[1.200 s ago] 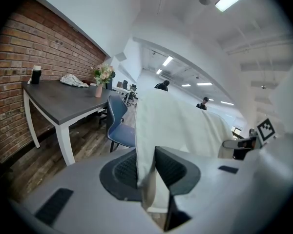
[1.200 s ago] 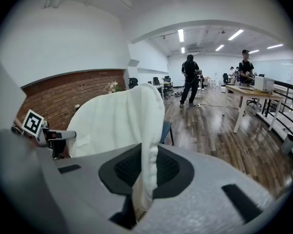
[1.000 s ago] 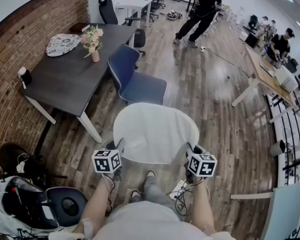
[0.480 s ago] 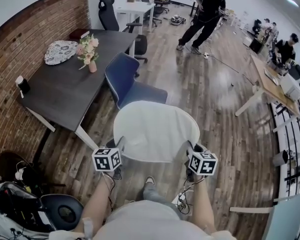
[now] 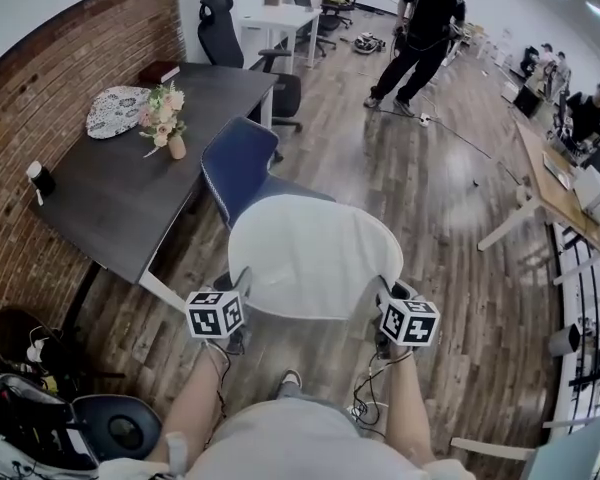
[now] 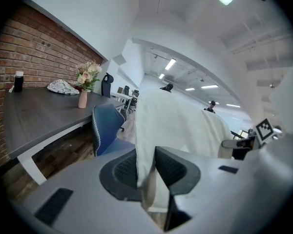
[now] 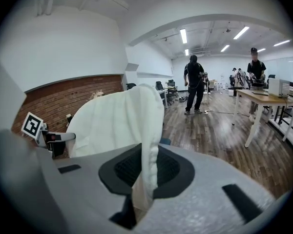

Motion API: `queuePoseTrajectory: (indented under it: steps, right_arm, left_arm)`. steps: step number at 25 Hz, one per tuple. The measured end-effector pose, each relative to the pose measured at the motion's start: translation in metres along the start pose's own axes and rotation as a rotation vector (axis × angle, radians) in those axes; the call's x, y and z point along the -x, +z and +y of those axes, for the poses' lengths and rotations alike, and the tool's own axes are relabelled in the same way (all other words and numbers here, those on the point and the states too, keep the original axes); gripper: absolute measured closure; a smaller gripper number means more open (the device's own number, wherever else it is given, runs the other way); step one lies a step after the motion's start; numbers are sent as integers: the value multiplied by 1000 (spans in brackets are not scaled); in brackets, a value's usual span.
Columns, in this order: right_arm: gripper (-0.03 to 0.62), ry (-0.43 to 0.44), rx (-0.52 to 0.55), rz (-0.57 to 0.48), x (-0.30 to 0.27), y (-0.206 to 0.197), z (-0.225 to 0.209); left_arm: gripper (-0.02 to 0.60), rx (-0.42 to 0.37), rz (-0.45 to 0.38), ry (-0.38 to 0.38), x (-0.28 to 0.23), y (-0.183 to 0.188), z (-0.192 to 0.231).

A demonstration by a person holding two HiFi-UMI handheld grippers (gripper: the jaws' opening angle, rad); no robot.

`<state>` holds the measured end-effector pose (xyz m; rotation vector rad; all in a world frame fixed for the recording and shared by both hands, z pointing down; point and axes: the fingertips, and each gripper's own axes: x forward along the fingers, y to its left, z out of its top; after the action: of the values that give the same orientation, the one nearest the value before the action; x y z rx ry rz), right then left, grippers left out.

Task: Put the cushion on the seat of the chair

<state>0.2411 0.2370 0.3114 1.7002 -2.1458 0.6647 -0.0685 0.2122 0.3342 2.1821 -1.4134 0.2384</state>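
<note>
A white cushion (image 5: 313, 256) hangs flat in front of me, held at its two near corners. My left gripper (image 5: 237, 300) is shut on its left edge, and the fabric runs between the jaws in the left gripper view (image 6: 147, 172). My right gripper (image 5: 385, 306) is shut on the right edge, with the cloth pinched there too (image 7: 146, 172). The blue chair (image 5: 242, 164) stands just beyond the cushion beside the table, and the cushion's far edge hides part of its seat. In the left gripper view the chair (image 6: 103, 130) shows left of the cushion (image 6: 176, 123).
A dark table (image 5: 130, 193) with a flower vase (image 5: 177, 146) stands left along the brick wall. A black office chair (image 5: 285, 93) is behind the blue one. A person (image 5: 420, 28) walks at the back. A wooden table (image 5: 550, 173) stands right, and cables (image 5: 365, 398) lie by my feet.
Both grippers have carried the cushion forward. The blue chair and the table have come nearer, and the cushion's far edge now overlaps the chair's seat.
</note>
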Motion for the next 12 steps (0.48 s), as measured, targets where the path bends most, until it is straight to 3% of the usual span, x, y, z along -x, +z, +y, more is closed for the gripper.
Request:
queuePoseTrajectory:
  steps: [12]
  right_arm:
    - [545, 10, -23, 25, -57, 24, -73]
  left_arm:
    - [502, -37, 12, 4, -80, 25, -25]
